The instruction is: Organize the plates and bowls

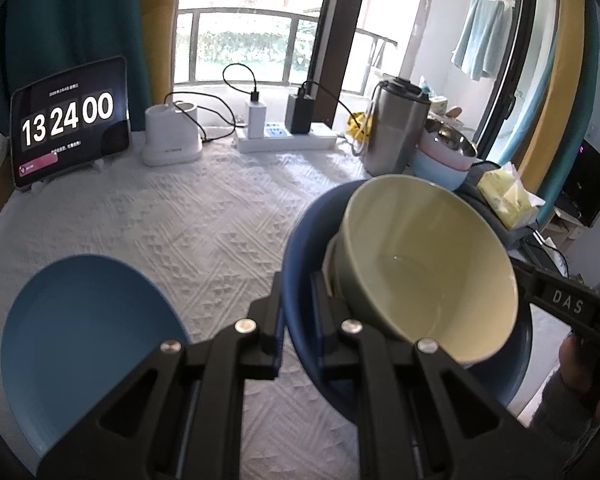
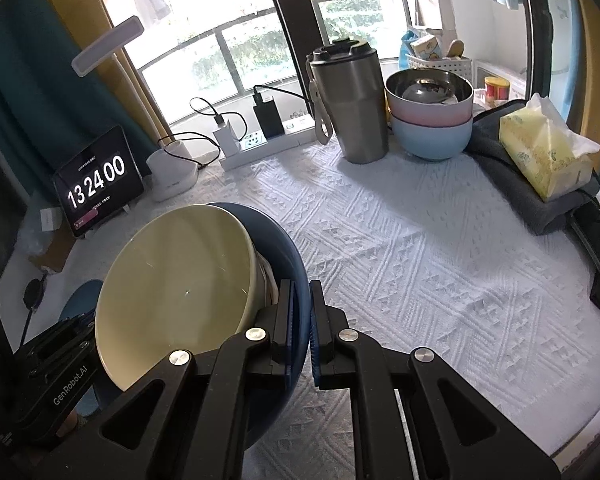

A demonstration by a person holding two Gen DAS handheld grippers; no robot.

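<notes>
Gripping the rim of a dark blue bowl [image 1: 300, 248], the left hand-held gripper [image 1: 298, 312] is closed fully on that edge, one finger inside and one outside the wall. The same dark blue bowl is pinched at its opposite rim by the right hand-held gripper [image 2: 300, 320], likewise clamped tight on the wall. Inside the blue bowl a pale green bowl [image 2: 172, 292] is nested, tilted on its side, its opening turned toward the left hand-held gripper. Both bowls are held between the two hand-held grippers, above the white textured tabletop [image 2: 420, 248]; contact with the cloth cannot be told.

To the left of the left hand-held gripper, close by, a light blue plate [image 1: 88, 340] is seen lying flat on the tabletop. Ahead and to the right of the right hand-held gripper, well apart, a stack is noted: steel bowl [image 2: 428, 86] in pink bowl [image 2: 430, 114] in pale blue bowl [image 2: 430, 138]. Just beside that stack a steel tumbler [image 2: 352, 104] stands upright. Far ahead on the left a tablet clock [image 1: 70, 120] is propped. A person's fingers [image 1: 580, 364] are seen on the right hand-held gripper's handle.
</notes>
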